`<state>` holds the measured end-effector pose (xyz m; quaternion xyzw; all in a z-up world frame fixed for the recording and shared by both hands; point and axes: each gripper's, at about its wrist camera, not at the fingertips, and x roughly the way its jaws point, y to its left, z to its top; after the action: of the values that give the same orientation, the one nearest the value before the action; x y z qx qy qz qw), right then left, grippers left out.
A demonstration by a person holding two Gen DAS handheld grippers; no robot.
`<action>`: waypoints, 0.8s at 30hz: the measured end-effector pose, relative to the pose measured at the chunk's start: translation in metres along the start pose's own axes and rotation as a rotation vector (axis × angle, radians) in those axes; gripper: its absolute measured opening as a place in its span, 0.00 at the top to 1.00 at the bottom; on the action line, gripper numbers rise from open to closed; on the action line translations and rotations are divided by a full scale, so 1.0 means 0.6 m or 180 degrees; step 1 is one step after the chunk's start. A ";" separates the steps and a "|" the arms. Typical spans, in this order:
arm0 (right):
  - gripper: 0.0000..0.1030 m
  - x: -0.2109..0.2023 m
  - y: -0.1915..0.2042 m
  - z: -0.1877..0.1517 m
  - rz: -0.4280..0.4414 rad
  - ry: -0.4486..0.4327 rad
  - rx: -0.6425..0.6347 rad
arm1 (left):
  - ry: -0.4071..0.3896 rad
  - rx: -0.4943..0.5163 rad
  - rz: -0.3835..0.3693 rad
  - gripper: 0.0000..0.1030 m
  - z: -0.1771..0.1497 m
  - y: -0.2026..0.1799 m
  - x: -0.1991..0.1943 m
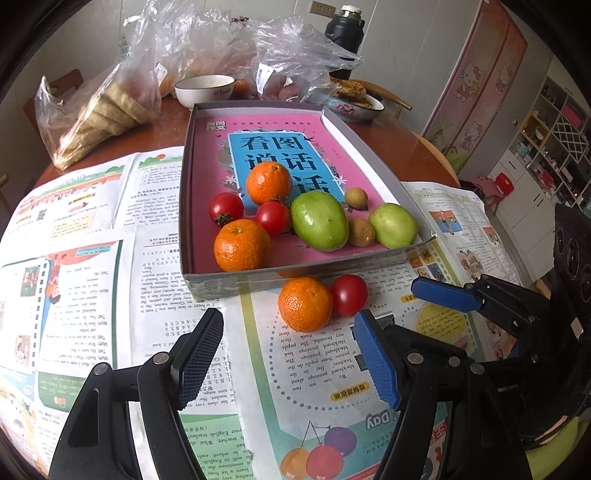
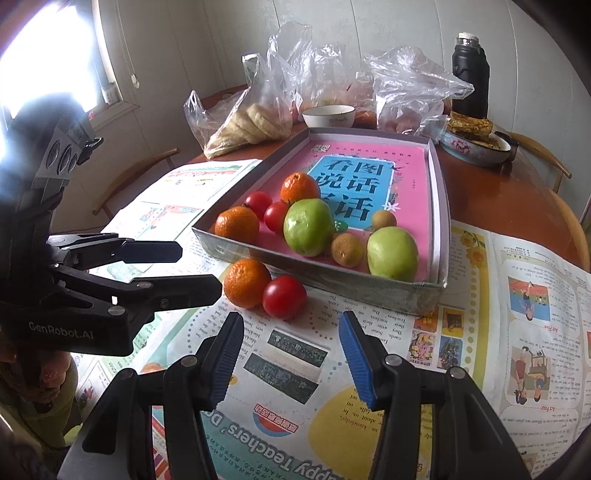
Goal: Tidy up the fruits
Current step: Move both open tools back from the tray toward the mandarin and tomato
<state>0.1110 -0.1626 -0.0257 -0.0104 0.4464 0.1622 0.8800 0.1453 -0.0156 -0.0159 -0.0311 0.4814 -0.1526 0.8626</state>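
Observation:
A grey box (image 1: 295,271) (image 2: 332,284) with a pink book inside holds two tangerines, two tomatoes, two green fruits and two small brown fruits. In front of it, on the newspaper, lie a loose tangerine (image 1: 304,303) (image 2: 246,282) and a loose tomato (image 1: 349,294) (image 2: 284,297), touching each other. My left gripper (image 1: 288,356) (image 2: 199,267) is open and empty, just in front of the loose tangerine. My right gripper (image 2: 291,360) (image 1: 388,306) is open and empty, just in front of the loose tomato.
Newspapers (image 1: 92,258) cover the round wooden table. Behind the box stand a white bowl (image 1: 204,88), plastic bags of bread (image 1: 96,118), a plate of flatbread (image 1: 352,99) and a black flask (image 1: 345,35). Chairs ring the table.

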 end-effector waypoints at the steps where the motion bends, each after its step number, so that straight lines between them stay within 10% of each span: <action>1: 0.48 0.003 0.000 0.000 0.0003 0.0011 0.0002 | 0.0015 -0.0012 -0.0026 0.27 0.001 0.001 0.006; 15: 0.48 0.041 0.006 0.009 -0.0013 0.0080 -0.0170 | 0.0157 -0.0129 -0.0241 0.54 0.015 0.009 0.053; 24: 0.54 0.065 0.012 0.015 -0.0039 0.0128 -0.0354 | 0.0184 -0.0111 -0.0278 0.55 0.016 0.008 0.055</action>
<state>0.1372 -0.1438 -0.0502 -0.0653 0.4542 0.1811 0.8698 0.1705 -0.0217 -0.0387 -0.0628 0.5069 -0.1825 0.8401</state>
